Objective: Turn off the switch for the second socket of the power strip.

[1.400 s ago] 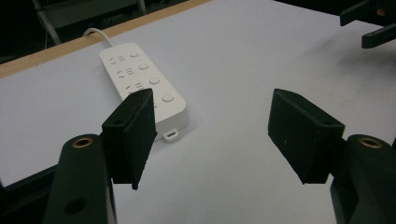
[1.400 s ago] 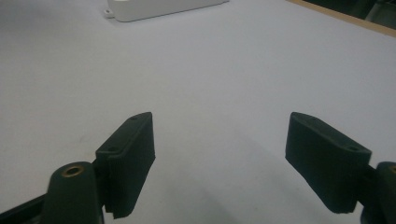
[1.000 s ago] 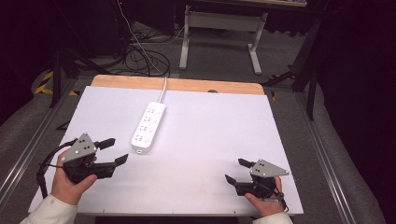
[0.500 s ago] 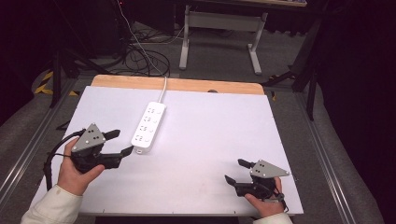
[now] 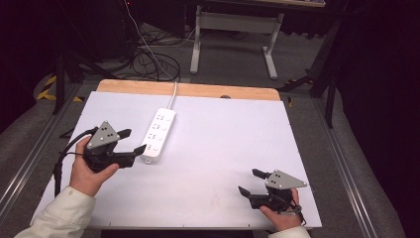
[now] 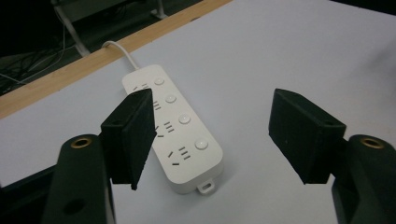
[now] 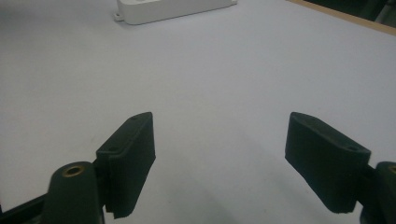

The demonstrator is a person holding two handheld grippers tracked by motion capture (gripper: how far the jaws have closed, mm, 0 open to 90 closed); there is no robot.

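White table top [image 5: 208, 163] with a wooden far edge, dark floor and cables behind. White power strip [image 5: 158, 135] lies flat left of centre, cord running off the far edge. Left gripper [image 5: 132, 141] sits just left of the strip's near end, jaws spread, nothing between them, not touching it. Right gripper [image 5: 250, 181] rests at the near right, well apart from the strip, jaws spread, empty.

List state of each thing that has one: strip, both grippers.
power strip: flat on the table, sockets up and empty, cord runs off the far edge, not gripped
left gripper: open, empty, jaw tips next to the strip's near end
right gripper: open, empty, over bare table
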